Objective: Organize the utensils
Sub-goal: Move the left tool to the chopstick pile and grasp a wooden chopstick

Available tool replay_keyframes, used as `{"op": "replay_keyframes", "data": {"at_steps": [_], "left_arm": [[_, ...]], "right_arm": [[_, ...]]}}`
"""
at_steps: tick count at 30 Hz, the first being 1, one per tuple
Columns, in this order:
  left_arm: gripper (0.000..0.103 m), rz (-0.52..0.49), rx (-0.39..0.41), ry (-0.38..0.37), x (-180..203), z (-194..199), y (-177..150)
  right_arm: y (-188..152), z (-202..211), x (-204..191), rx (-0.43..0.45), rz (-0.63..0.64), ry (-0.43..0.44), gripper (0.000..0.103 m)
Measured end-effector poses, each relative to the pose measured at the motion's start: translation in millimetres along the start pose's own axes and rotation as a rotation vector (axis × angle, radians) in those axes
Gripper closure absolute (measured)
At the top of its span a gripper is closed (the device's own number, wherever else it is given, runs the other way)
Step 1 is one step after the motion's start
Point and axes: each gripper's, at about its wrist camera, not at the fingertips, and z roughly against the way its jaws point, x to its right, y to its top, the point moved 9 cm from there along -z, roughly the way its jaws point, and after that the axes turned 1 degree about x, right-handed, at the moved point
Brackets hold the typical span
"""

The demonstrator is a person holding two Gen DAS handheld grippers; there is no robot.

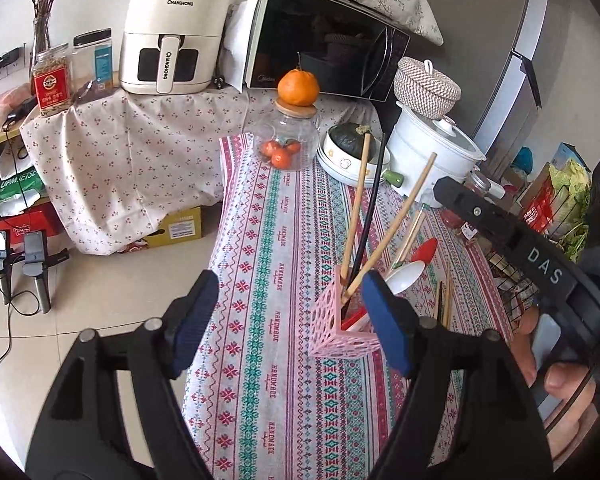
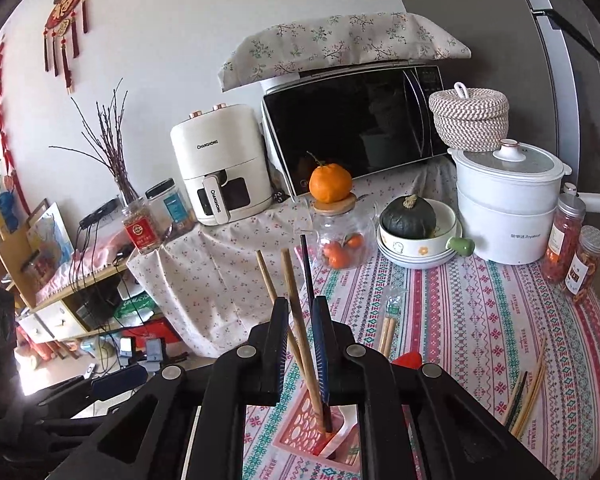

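- The pink holder (image 1: 342, 320) stands low and right of centre in the left wrist view, on the patterned cloth (image 1: 260, 240). Two wooden chopsticks (image 1: 356, 208) and a black chopstick (image 1: 370, 216) lean out of it.
- The right gripper (image 2: 300, 344) sits over the holder at lower centre of its own view, fingers narrowed around a wooden chopstick (image 2: 300, 320); whether the pads truly pinch it I cannot tell.
- The left gripper (image 1: 288, 320) has its fingers spread wide and holds nothing, its right finger just beside the holder.
- My advice: lower the stick until its tip seats, then release straight and lift clear so the leaning sticks are not dragged.
- The light holder could tip; the left gripper could steady it.
- Loose chopsticks (image 2: 528, 396) at lower right and a spoon (image 1: 404, 276) likely remain.
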Motion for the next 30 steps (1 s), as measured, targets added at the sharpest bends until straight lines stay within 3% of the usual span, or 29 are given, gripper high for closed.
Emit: {"op": "replay_keyframes", "data": {"at_steps": [2, 7, 9, 18, 30], "left_arm": [[0.025, -0.007, -0.012, -0.011, 4.5, -0.5, -3.7], [0.021, -0.053, -0.041, -0.016, 19.5, -2.0, -14.3], [0.020, -0.067, -0.054, -0.027, 26.5, -2.5, -18.9], [0.014, -0.118, -0.128, -0.078, 65.6, -8.5, -44.7], [0.011, -0.238, -0.221, -0.097, 126.6, -23.5, -80.8]], "right_arm": [[5.6, 11.5, 5.4, 0.020, -0.022, 0.010, 0.056], [18.1, 47.7, 32.9, 0.053, -0.044, -0.008, 0.048], [17.6, 59.9, 49.4, 0.049, -0.053, -0.031, 0.039], [-8.8, 104.3, 120.7, -0.034, -0.071, -0.146, 0.024], [-60.7, 139.1, 203.1, -0.199, -0.118, -0.235, 0.017]]}}
